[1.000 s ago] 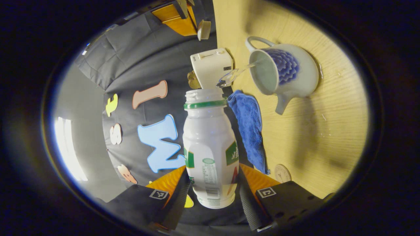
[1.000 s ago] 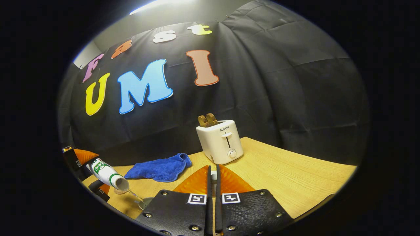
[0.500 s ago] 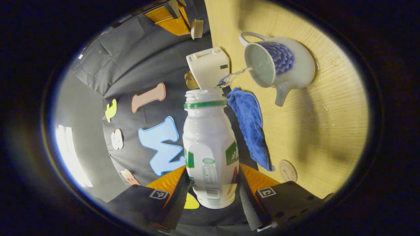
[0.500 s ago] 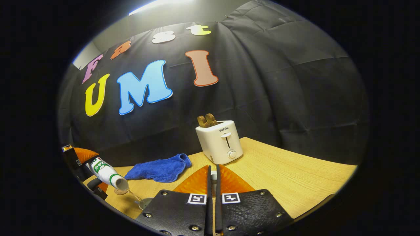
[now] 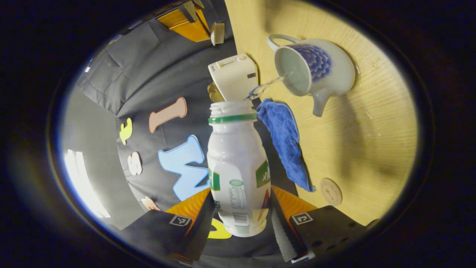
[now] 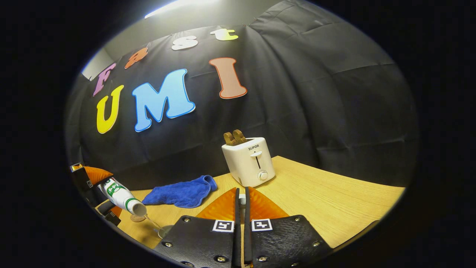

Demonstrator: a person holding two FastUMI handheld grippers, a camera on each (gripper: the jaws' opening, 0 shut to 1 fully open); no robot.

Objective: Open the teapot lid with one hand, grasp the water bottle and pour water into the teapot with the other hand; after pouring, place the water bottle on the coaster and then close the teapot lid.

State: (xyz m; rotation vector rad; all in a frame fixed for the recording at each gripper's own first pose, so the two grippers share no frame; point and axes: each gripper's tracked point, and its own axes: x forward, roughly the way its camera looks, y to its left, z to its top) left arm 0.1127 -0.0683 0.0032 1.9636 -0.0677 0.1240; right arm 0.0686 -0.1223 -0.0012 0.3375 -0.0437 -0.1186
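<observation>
wooden table (image 5: pixel 357 126) against black cloth booth wall. landmark: teapot (image 5: pixel 316 70), lid off, mouth open. left gripper (image 5: pixel 240 219) clamped on water bottle (image 5: pixel 236 167), both fingers pressing its base; bottle tipped, long axis pointing at teapot, thin stream running from neck into mouth. coaster (image 5: pixel 331 191) well apart from teapot, on gripper's side, past blue towel (image 5: pixel 284 143). toaster (image 6: pixel 249 160) behind teapot. right gripper (image 6: pixel 241 208) fingers together with small pale thing between, likely teapot's lid; held up beside teapot. judgement: pouring underway; next, bottle rights, swings to coaster.
</observation>
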